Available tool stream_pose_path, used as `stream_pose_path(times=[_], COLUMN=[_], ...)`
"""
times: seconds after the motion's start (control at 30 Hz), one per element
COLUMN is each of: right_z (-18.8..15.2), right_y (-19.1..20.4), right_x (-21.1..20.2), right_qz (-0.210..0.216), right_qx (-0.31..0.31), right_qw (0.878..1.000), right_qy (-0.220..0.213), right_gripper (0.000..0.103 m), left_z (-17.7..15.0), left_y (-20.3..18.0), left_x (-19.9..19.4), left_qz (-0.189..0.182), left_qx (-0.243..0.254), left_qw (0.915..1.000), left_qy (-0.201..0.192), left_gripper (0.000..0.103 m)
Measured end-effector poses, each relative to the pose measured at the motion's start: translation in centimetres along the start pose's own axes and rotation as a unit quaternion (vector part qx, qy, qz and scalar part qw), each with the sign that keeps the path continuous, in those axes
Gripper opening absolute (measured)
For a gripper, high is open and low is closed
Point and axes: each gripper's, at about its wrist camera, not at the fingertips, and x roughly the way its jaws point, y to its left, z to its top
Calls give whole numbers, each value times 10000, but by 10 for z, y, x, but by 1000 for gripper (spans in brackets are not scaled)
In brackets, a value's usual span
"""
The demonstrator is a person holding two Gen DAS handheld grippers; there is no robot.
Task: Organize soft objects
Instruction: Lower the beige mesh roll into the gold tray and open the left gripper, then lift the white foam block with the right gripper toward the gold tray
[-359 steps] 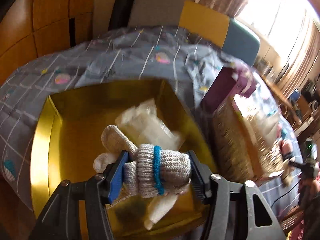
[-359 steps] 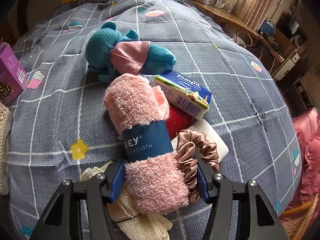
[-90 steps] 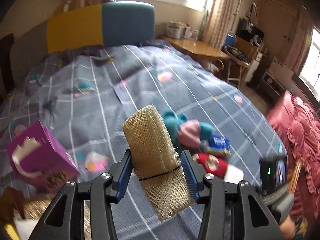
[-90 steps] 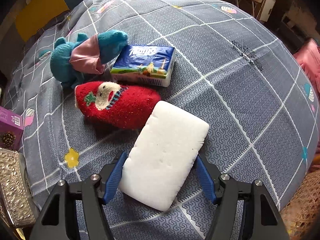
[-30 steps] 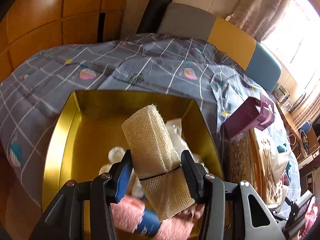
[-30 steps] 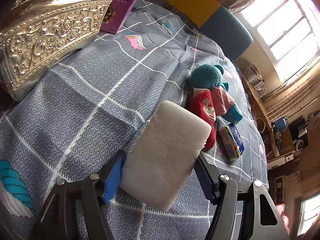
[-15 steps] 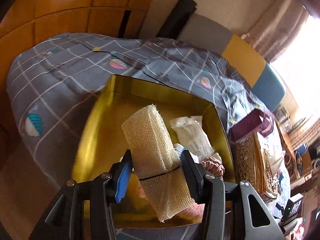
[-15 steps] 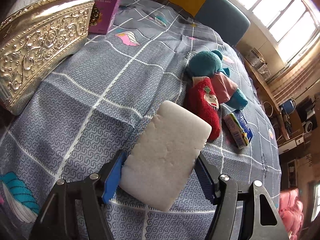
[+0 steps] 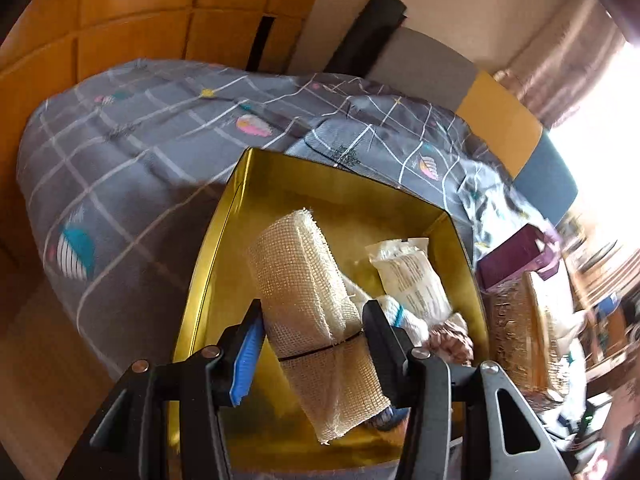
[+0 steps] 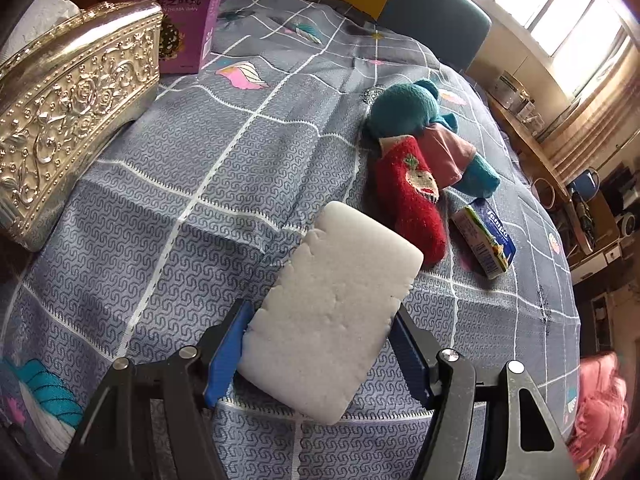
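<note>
My left gripper [image 9: 314, 330] is shut on a beige mesh cloth roll [image 9: 308, 300] and holds it over the gold box [image 9: 212, 248]. In the box lie a white plastic packet [image 9: 412, 276], a knitted glove with a blue band [image 9: 396, 316] and a brown scrunchie [image 9: 448, 340]. My right gripper [image 10: 320, 340] is shut on a white sponge block [image 10: 332, 312] and holds it above the grey bedspread [image 10: 224, 184]. A red sock [image 10: 412, 196], a teal plush toy [image 10: 412, 116] and a tissue pack [image 10: 484, 244] lie on the bed beyond it.
An ornate silver box [image 10: 60, 120] and a purple carton [image 10: 184, 12] stand at the left of the right wrist view; both also show right of the gold box, the carton [image 9: 516, 260] behind the silver box [image 9: 516, 340]. A wooden wall [image 9: 120, 20] rises behind the bed.
The left gripper has swung further over the gold box with the mesh roll. The right gripper holds the sponge and has shifted a little towards the silver box.
</note>
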Motion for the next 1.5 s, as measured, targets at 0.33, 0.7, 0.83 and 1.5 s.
stream_pose_path(times=[0.33, 0.7, 0.83, 1.5], right_z=[1, 3, 3, 22], right_y=[-8, -16, -24, -55], right_x=[5, 11, 15, 32], right_qz=[111, 237, 419, 872], right_qx=[304, 557, 852, 1755], right_qw=[9994, 9980, 9951, 9788], right_qy=[83, 168, 276, 591], right_gripper=[69, 70, 70, 68], left_z=[16, -17, -31, -72], left_y=[-12, -31, -50, -115], left_x=[36, 5, -9, -41], left_qz=[434, 704, 688, 317], left_qx=[249, 809, 1193, 2338], left_qw=[9984, 9942, 9902, 9697], left_qy=[265, -114, -240, -633], left_gripper=[84, 84, 84, 84])
